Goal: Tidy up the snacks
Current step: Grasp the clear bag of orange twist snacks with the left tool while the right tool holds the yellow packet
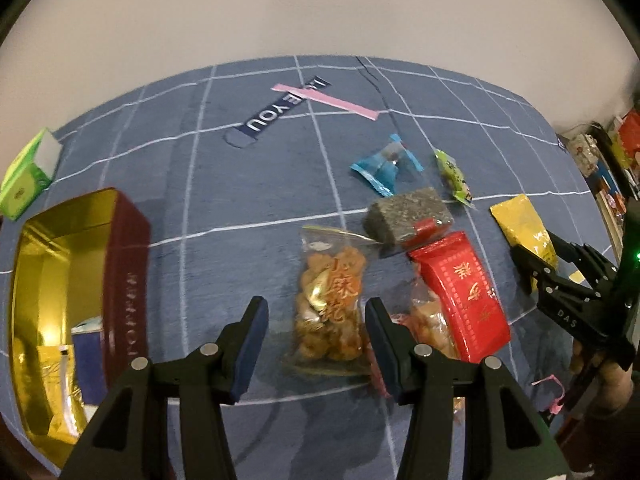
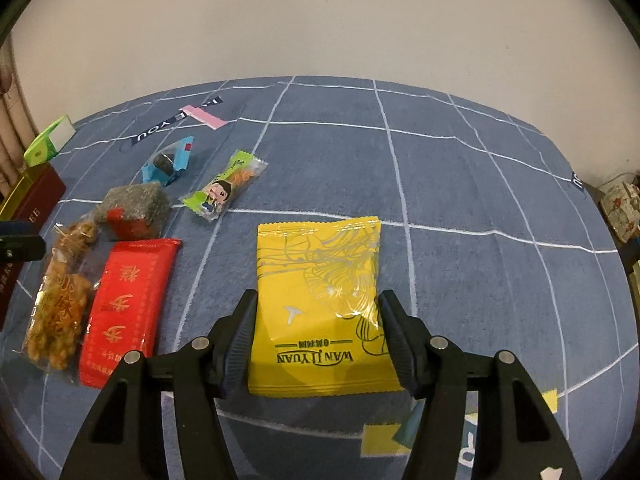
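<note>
My left gripper (image 1: 316,320) is open, its fingers on either side of a clear bag of orange-brown snacks (image 1: 328,312) lying on the blue cloth. My right gripper (image 2: 316,324) is open around a yellow packet (image 2: 320,304); the jaws stand at its two side edges. That packet also shows in the left wrist view (image 1: 524,224), with the right gripper (image 1: 560,276) over it. A red packet (image 1: 460,296) lies beside the clear bag. An open red tin with gold lining (image 1: 72,280) at the left holds several packets.
A grey block snack (image 1: 408,216), a blue wrapped candy (image 1: 384,168) and a green packet (image 1: 454,176) lie further back. A green box (image 1: 28,172) sits at the far left. A pink strip (image 1: 328,100) lies near the wall. Cluttered shelves (image 1: 608,160) stand at the right.
</note>
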`<state>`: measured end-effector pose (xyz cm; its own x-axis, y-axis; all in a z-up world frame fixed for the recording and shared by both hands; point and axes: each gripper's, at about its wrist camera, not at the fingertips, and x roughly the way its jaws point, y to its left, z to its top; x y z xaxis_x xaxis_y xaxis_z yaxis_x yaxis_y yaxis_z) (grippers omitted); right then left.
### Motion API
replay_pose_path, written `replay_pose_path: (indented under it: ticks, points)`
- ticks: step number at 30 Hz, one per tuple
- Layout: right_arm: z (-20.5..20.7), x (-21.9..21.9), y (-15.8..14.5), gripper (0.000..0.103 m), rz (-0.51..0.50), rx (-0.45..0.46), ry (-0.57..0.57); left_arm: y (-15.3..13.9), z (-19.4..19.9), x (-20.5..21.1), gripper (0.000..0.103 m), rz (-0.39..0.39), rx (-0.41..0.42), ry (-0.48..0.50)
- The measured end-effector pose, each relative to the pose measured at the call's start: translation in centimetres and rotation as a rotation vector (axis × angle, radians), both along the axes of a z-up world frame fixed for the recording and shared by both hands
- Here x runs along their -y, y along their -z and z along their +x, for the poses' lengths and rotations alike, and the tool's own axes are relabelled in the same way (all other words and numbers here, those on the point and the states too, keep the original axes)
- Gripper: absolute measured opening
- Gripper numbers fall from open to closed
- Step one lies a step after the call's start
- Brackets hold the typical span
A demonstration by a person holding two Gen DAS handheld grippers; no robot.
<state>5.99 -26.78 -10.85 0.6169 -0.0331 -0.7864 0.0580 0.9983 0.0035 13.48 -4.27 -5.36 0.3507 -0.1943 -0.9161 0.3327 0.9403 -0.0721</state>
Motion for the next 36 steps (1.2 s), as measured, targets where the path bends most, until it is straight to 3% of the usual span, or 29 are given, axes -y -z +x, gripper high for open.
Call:
replay_pose_path:
  ticks: [11, 18, 19, 27, 36]
  points:
    - [-0.2, 0.1, 0.1, 0.057, 0.002, 0.020, 0.002, 2.9, 2.4, 0.6, 0.051, -0.003, -0.133, -0.022]
    - [-0.2, 0.0, 0.1, 0.058, 0.002, 0.020, 0.002, 3.0, 2.6, 0.6, 0.050, -0.004, -0.115, -0.025]
    - [-0.2, 0.0, 0.1, 0.058, 0.002, 0.020, 0.002, 3.0, 2.5, 0.7, 0.041, -0.006, -0.110, -0.023]
    - [-0.2, 0.0, 0.1, 0.059, 0.003, 0.020, 0.000, 2.5, 1.9, 0.6, 0.040, 0.034, -0.077, -0.027]
    - [-0.2, -0.1, 0.2, 0.059, 0.002, 0.020, 0.001, -0.1, 0.8, -0.6, 0.040, 0.034, -0.024, -0.045]
